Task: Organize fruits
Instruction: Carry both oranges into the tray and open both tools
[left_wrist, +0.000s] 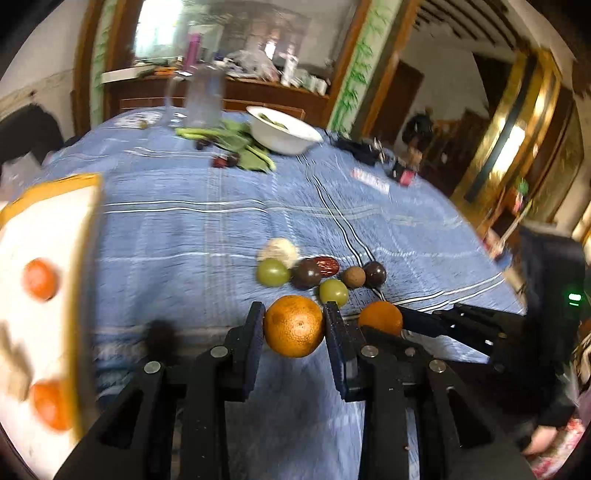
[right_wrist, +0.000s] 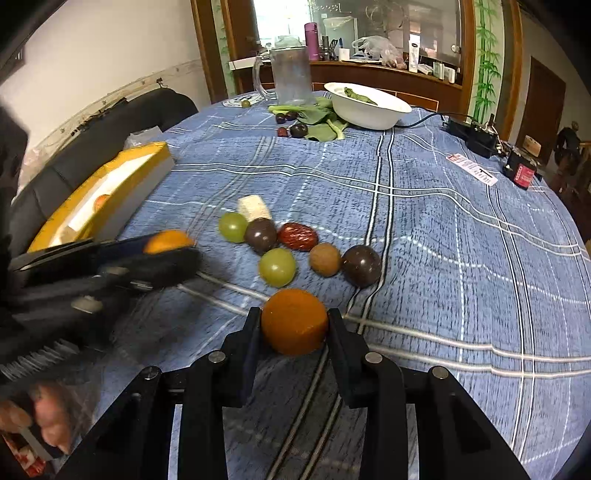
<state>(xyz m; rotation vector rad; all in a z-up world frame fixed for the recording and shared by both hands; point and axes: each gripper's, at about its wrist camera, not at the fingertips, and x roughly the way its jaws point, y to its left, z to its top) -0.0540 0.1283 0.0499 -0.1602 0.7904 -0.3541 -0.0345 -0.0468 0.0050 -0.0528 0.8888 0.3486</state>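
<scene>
The left gripper (left_wrist: 294, 325) is clamping an orange (left_wrist: 294, 325) between its two fingers, both pads pressing its sides, and the right gripper (right_wrist: 293, 325) is doing the same with a second orange (right_wrist: 294, 321) — each is closed only as far as the fruit allows. Both are hanging near the front edge of the table (right_wrist: 461, 229), just beside each other.

Just beyond them, toward the middle of the tabletop, a loose cluster is still waiting: two green grapes (right_wrist: 277, 266), two dark round fruits (right_wrist: 361, 266), a red date (right_wrist: 297, 236), a small brown fruit (right_wrist: 324, 259) and a pale chunk (right_wrist: 254, 207).

At the left edge the yellow-rimmed box (left_wrist: 51, 184) is already holding two oranges (left_wrist: 40, 278) — so the sorting seems to be underway, with most pieces left. A few dark fruits are lying by the white bowl (right_wrist: 369, 107) at the far edge.
</scene>
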